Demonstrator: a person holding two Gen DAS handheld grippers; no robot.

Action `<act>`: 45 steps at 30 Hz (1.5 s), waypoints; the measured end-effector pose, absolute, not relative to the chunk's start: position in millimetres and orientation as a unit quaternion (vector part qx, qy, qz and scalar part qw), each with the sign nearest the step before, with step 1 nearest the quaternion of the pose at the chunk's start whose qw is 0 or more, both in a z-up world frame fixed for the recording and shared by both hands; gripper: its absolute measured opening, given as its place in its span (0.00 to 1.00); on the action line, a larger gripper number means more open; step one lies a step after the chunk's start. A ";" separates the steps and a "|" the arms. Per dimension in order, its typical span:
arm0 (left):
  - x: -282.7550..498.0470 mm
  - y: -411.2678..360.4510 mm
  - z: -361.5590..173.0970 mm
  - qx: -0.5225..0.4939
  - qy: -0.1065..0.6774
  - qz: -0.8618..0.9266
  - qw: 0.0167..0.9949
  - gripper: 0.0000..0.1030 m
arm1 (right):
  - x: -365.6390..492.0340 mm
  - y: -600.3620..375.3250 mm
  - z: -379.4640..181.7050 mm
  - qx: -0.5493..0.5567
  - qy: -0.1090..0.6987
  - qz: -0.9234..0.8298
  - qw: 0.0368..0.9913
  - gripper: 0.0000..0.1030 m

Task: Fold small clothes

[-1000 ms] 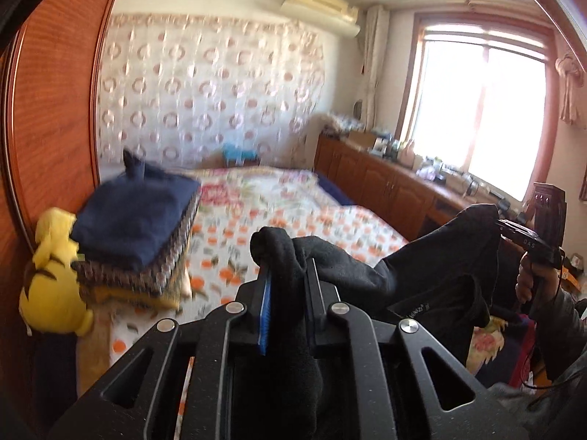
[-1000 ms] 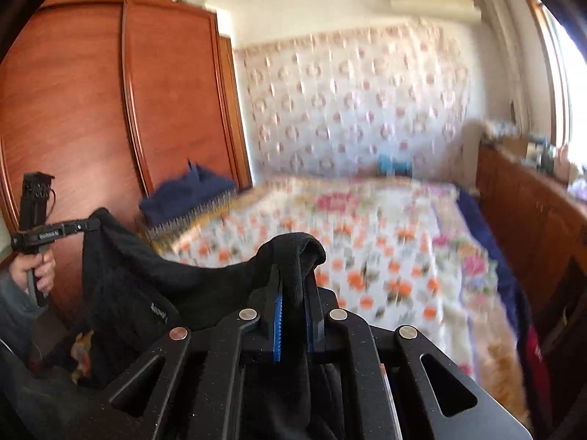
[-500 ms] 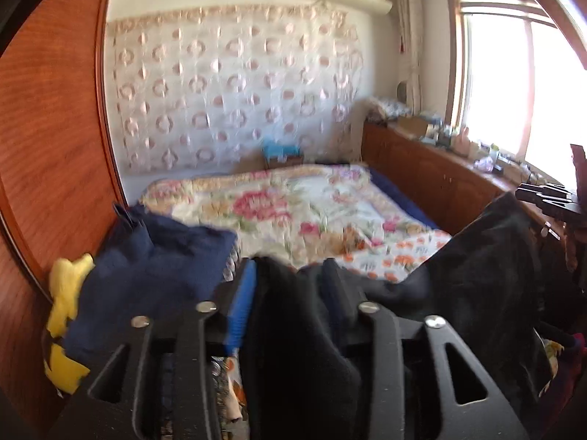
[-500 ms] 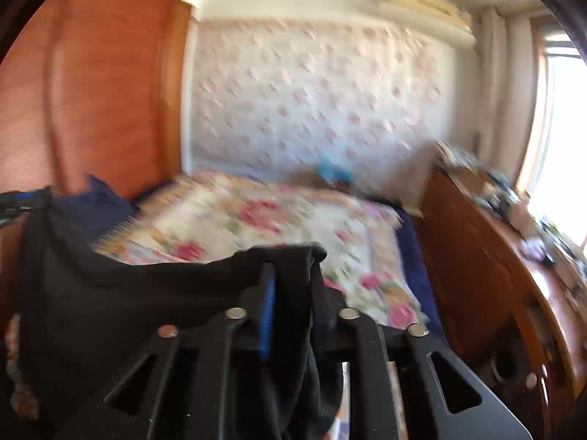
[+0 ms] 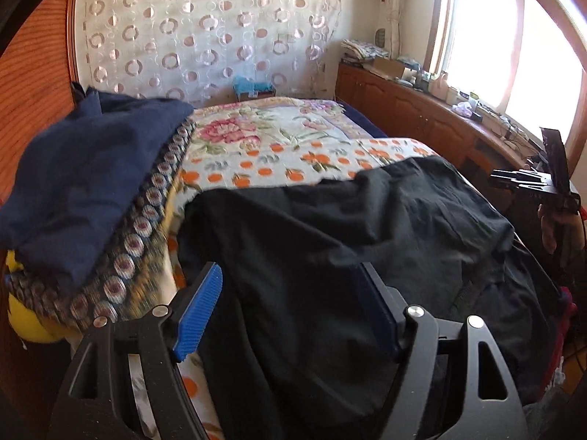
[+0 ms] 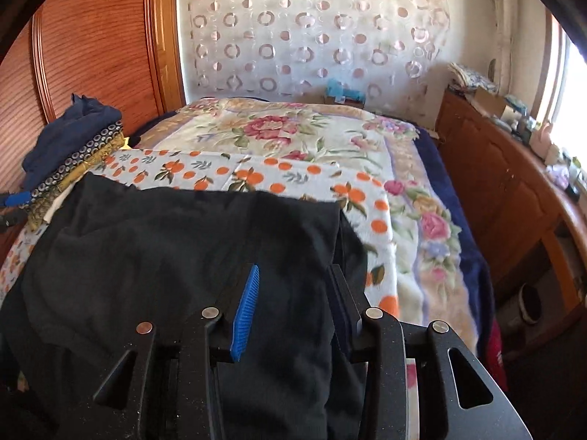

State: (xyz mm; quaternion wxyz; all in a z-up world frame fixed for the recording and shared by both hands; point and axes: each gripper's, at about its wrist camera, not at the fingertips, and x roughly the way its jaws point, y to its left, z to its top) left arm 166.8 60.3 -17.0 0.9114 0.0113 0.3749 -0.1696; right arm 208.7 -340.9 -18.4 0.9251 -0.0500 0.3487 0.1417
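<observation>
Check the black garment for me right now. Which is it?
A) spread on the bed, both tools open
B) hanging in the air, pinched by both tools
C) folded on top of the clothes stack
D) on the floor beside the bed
A: the black garment lies spread over the orange-print bed cover, and the left tool and right tool both have their blue pads apart.

The quilt (image 6: 293, 135) beyond the black garment (image 6: 183, 242) lay bare back to the curtain (image 6: 312, 29). A stack of folded clothes (image 5: 91, 183) blocked the bed's left edge against the wardrobe (image 6: 99, 44). On the right, a cabinet (image 6: 513, 190) ran close beside the bed, leaving a narrow gap.
</observation>
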 end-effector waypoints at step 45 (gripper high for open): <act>111.6 60.7 -72.1 -0.043 0.419 -0.140 0.896 0.46 | 171.2 -348.7 -59.0 -0.055 0.361 0.161 0.917 0.46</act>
